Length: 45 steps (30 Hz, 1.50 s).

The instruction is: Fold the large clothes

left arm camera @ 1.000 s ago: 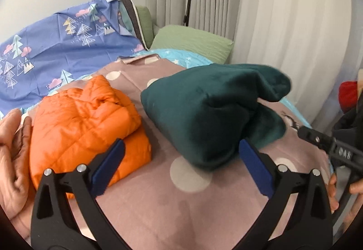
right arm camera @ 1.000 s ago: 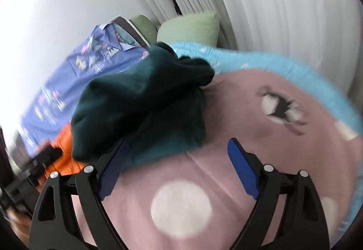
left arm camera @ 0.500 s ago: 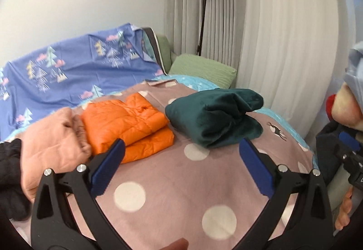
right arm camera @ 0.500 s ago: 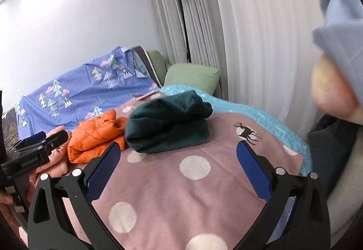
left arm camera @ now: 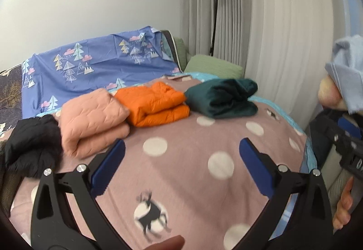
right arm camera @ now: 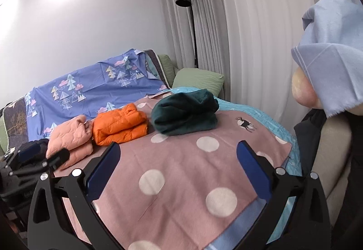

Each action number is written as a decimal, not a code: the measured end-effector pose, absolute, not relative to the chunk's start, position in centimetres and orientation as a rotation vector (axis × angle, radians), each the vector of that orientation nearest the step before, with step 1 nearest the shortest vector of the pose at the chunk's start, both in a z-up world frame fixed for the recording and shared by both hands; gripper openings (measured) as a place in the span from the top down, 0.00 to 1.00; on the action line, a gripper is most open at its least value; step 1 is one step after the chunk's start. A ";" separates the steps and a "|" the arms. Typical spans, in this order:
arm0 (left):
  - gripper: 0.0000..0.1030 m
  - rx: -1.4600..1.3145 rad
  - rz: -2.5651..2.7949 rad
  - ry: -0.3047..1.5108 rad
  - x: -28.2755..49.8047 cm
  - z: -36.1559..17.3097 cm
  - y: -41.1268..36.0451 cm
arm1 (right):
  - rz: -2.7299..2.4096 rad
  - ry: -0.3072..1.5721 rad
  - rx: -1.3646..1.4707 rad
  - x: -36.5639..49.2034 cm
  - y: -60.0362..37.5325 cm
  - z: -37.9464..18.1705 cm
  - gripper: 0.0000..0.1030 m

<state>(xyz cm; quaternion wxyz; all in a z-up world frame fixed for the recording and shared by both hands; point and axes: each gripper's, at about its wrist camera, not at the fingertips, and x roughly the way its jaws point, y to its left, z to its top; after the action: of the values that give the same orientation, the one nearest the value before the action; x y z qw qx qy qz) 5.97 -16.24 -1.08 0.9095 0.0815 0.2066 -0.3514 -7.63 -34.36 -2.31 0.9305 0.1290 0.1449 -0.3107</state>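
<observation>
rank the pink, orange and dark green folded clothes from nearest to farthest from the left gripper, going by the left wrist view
From the left gripper:
1. pink quilted jacket, just beyond its left-side finger.
2. orange puffer jacket, behind that, middle of the row.
3. dark green fleece, farthest, on the right near the curtain.

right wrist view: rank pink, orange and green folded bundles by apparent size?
1. green bundle, largest as it looks
2. orange bundle and pink bundle: look alike, not ranked. The left claw covers part of the pink one, and the bundles lie at different distances from the camera.
</observation>
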 end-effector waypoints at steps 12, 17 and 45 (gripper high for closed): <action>0.02 0.213 -0.662 0.463 2.4 -4.0 -11.7 | -0.651 0.351 0.196 -8.5 -31.3 -3.7 0.01; 0.02 0.238 -0.657 0.430 1.1 -4.0 -11.1 | -0.674 0.336 0.167 -8.7 -30.1 -3.2 0.01; 0.02 0.202 -0.704 0.466 1.9 -4.3 -12.4 | -0.674 0.403 0.204 -8.6 -31.0 -4.3 0.01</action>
<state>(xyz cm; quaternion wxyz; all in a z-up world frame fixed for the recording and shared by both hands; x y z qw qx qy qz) 1.88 -12.39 -4.31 0.9073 0.0980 0.2256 -0.3411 -8.59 -31.00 -4.33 0.9188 0.0990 0.1959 -0.3280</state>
